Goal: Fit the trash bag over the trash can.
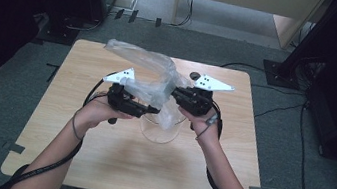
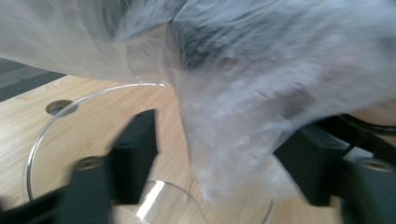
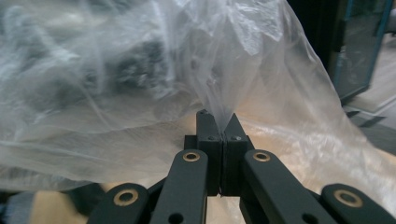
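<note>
A crumpled clear plastic bag (image 1: 146, 63) hangs between both grippers above a clear glass bowl (image 1: 159, 132) at the middle of the wooden table (image 1: 95, 164). My right gripper (image 1: 175, 94) is shut on a fold of the bag (image 3: 116, 84); its jaws (image 3: 220, 119) meet with the film pinched between them. My left gripper (image 1: 156, 110) reaches in from the left over the bowl. Its jaws (image 2: 219, 135) stand wide apart, and the blurred bag (image 2: 243, 93) drapes down between them, over the right one, without being pressed. The bowl's rim (image 2: 46, 130) curves below.
A round hole (image 1: 194, 75) sits in the tabletop near its far edge. Cables (image 1: 275, 110) run across the grey floor on the right. Dark equipment stands (image 1: 298, 58) flank the table, and a light wooden cabinet (image 1: 250, 5) lies beyond it.
</note>
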`<state>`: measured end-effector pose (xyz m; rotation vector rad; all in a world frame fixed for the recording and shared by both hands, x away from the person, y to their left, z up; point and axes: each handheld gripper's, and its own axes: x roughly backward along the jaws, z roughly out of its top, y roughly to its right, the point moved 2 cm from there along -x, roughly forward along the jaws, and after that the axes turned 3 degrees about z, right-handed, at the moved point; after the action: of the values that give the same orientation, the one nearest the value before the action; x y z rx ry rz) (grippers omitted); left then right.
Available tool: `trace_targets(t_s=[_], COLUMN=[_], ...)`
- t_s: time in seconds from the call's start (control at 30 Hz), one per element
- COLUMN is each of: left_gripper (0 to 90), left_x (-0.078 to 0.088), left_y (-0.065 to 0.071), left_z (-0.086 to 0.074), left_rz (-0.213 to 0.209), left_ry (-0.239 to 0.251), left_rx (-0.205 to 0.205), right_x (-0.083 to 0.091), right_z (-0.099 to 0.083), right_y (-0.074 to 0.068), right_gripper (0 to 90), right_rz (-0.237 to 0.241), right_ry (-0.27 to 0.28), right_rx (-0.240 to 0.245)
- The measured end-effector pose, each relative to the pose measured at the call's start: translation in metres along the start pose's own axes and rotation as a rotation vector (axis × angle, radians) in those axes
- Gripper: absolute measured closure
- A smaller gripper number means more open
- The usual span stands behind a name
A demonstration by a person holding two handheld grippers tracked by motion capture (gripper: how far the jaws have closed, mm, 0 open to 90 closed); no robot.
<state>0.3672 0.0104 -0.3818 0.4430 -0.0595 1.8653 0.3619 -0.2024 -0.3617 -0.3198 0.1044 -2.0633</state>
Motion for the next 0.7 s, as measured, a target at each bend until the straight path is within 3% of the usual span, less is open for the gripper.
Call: trace_targets(t_s=[0.1,0.13,0.17,0.23,0.27,0.33,0.37,0.43,0.47,0.53,0.6,0.63,0.7], left_gripper=[53.4,56.4,58.7,65.4,67.1,68.4,68.5,65.4,63.1,51.5,42.4,37.8,33.1], left_x=[-0.003,-0.003,-0.003,-0.001,-0.001,-0.001,-0.003,-0.006,-0.008,-0.011,-0.010,-0.008,-0.006], left_y=[-0.002,-0.003,-0.010,-0.016,-0.016,-0.022,-0.021,-0.024,-0.022,-0.023,-0.018,-0.020,-0.019], left_z=[-0.001,-0.001,0.001,0.000,-0.001,-0.002,-0.003,-0.006,-0.009,-0.013,-0.016,-0.015,-0.014], left_rz=[0.058,0.081,0.111,0.159,0.178,0.217,0.227,0.238,0.234,0.190,0.150,0.142,0.133], left_ry=[-0.002,0.002,0.008,0.002,0.014,0.015,0.024,-0.005,-0.017,-0.062,-0.073,-0.060,-0.045], left_rx=[-0.001,0.010,-0.065,-0.092,-0.056,-0.093,-0.053,-0.093,-0.066,-0.093,-0.038,-0.065,-0.051], right_x=[-0.004,-0.005,-0.006,-0.006,-0.006,-0.006,-0.006,-0.005,-0.005,-0.003,-0.001,0.001,0.002], right_z=[0.000,0.000,0.001,0.001,0.001,-0.002,-0.003,-0.007,-0.009,-0.013,-0.016,-0.019,-0.022], right_y=[-0.007,-0.008,-0.008,-0.009,-0.008,-0.007,-0.005,-0.001,0.001,0.005,0.008,0.009,0.011], right_gripper=[90.0,90.0,90.0,90.0,90.0,90.0,90.0,90.0,90.0,90.0,90.0,90.0,89.9], right_rz=[0.035,0.043,0.052,0.062,0.061,0.061,0.055,0.055,0.054,0.056,0.066,0.062,0.063], right_ry=[0.004,0.006,0.011,0.011,0.008,-0.002,-0.009,-0.021,-0.027,-0.050,-0.066,-0.073,-0.090], right_rx=[-0.029,-0.039,-0.043,-0.055,-0.058,-0.073,-0.086,-0.124,-0.139,-0.174,-0.196,-0.201,-0.211])
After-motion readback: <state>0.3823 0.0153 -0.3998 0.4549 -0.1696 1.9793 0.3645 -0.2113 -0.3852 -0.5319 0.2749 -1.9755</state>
